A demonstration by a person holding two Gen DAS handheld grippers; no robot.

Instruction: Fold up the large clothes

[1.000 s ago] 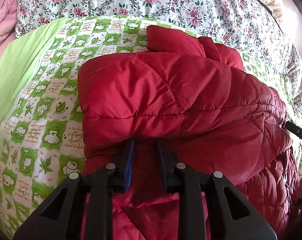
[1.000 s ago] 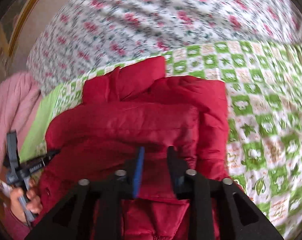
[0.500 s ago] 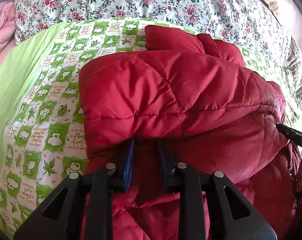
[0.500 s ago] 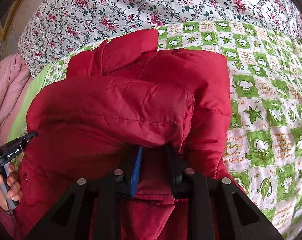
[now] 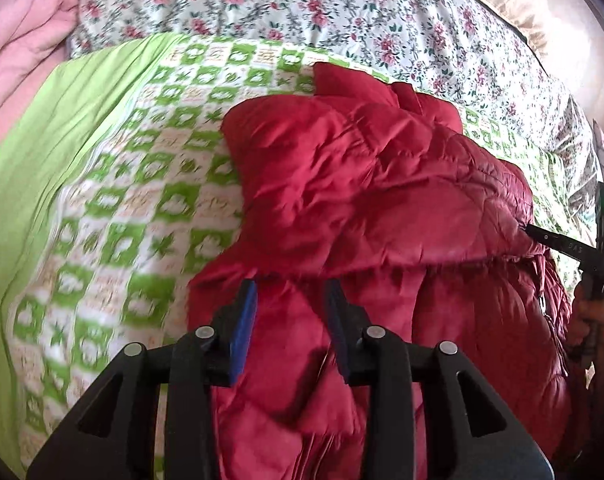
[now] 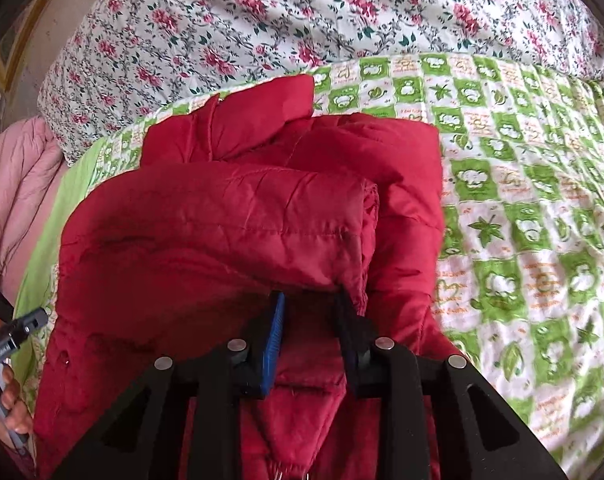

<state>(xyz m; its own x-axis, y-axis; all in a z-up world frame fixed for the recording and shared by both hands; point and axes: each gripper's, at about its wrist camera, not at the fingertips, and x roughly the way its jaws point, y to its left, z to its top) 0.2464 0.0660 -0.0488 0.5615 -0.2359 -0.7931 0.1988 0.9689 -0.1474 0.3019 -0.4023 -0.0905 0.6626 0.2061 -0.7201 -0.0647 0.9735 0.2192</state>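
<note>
One red jacket [image 5: 366, 184], two grippers on a crowded bed

Counted here: one left gripper [image 5: 290, 292], one right gripper [image 6: 308, 300], one green-checked quilt [image 6: 522, 208], one floral bedcover [image 6: 302, 12], one pink blanket [image 5: 26, 32].

The left gripper [image 5: 290, 292] now has its fingers [image 5: 244, 320] spread wider than a second ago, and its jaws are opening; the folded edge of the red jacket [image 5: 362, 184] that lay between them now sits just past their tips. Its view has slid sideways, so the jacket stands further right and more green checked bedspread [image 5: 114, 240] shows, blurred. The right gripper [image 6: 308, 304] also has its jaws opening, the fold's edge [image 6: 314, 284] at its fingertips
</note>
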